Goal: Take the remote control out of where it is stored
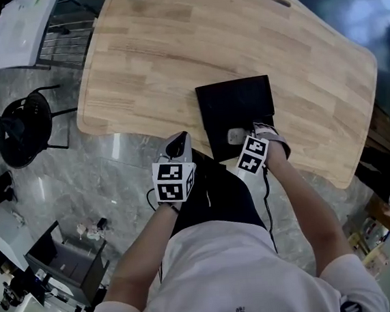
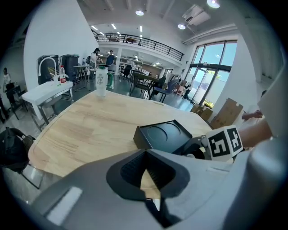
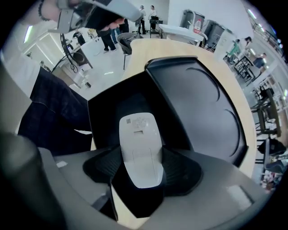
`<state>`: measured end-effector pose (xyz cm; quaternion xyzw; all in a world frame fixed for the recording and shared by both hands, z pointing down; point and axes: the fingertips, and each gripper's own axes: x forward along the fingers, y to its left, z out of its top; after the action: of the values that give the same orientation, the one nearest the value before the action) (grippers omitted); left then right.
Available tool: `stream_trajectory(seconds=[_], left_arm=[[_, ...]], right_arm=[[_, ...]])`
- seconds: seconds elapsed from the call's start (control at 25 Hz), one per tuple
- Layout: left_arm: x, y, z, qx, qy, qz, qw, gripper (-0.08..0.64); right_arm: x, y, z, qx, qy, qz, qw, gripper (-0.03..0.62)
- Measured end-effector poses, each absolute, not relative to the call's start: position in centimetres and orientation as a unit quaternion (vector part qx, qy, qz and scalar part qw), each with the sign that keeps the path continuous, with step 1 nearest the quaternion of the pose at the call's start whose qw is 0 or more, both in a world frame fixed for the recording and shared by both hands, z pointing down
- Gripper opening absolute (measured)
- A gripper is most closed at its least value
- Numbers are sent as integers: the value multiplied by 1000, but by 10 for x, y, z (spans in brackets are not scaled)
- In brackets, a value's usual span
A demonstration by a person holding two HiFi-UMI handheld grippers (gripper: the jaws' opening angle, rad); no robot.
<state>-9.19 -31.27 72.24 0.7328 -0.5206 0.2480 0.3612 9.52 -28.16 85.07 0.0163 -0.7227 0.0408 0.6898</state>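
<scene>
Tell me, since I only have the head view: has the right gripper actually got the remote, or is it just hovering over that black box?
Observer: It has it. The right gripper view shows the right gripper with its jaws closed on the white remote, one pad on each long side.
Operator: Is it out of storage?
Observer: Not yet. The remote lies over the open black drawer beside the box; whether it rests there or is lifted, I cannot tell.
Operator: And the left one?
Observer: The left gripper has its jaws together, with nothing between them.
</scene>
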Motion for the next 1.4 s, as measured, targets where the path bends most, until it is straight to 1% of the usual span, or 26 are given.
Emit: stream_trajectory(seconds=[0.2, 0.36, 0.52, 0.64, 0.84, 0.96, 1.12, 1.4], left_arm=[[-81, -325, 705, 749, -507, 251, 345, 2], [-66, -351, 671, 773, -493, 247, 313, 2], [-55, -391, 616, 798, -488, 233, 267, 2], [-47, -418, 563, 814, -488, 214, 230, 2], [-39, -469, 478, 836, -494, 180, 157, 2], [-37, -484, 447, 838, -498, 173, 140, 2], [-25, -492, 408, 843, -497, 157, 132, 2], [-8, -488, 374, 854, -490, 138, 106, 1]], right_arm=[[89, -290, 808, 50, -747, 96, 656, 313], [85, -317, 752, 123, -781, 163, 590, 314], [86, -365, 684, 229, -812, 229, 485, 313], [90, -399, 620, 306, -827, 255, 398, 313], [98, -455, 517, 408, -839, 258, 252, 313], [105, -469, 476, 453, -833, 253, 191, 314], [119, -472, 430, 500, -825, 220, 148, 313], [124, -461, 404, 525, -822, 185, 122, 304]])
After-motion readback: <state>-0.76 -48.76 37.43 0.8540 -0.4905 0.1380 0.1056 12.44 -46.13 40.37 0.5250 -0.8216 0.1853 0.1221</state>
